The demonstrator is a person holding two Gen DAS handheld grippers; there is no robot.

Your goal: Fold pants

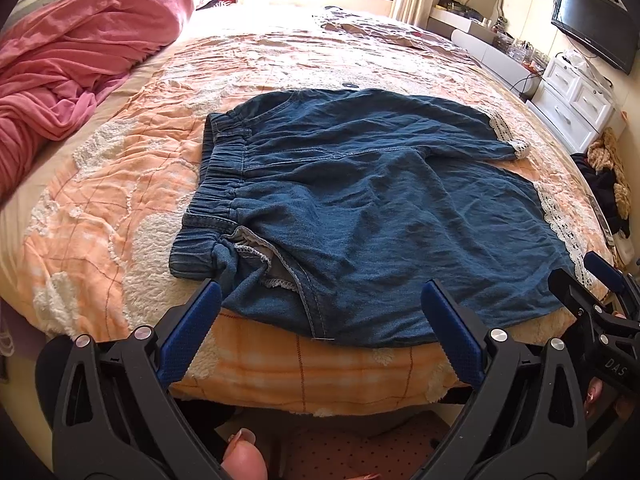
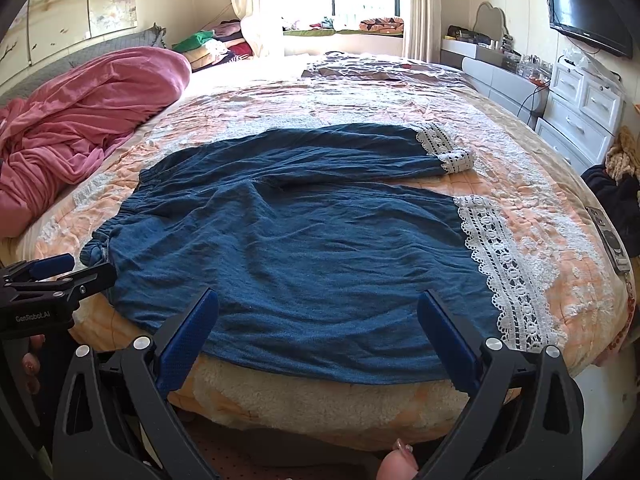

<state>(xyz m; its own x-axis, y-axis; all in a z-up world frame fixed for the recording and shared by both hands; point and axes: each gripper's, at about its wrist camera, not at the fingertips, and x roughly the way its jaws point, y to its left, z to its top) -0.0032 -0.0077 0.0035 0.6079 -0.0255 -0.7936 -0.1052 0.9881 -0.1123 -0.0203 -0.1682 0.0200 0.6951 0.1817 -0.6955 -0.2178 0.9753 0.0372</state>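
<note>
Dark blue pants with white lace hems lie spread flat on the orange-and-white quilted bed, waistband to the left, legs to the right. They also show in the right wrist view. My left gripper is open at the bed's near edge, over the waist end, holding nothing. My right gripper is open at the near edge, over the near leg, empty. Each gripper shows at the other view's side: the right one and the left one.
A pink blanket is heaped at the left of the bed. White drawers, a wall TV and a dark clothes pile stand right. A phone-like object lies at the bed's right edge.
</note>
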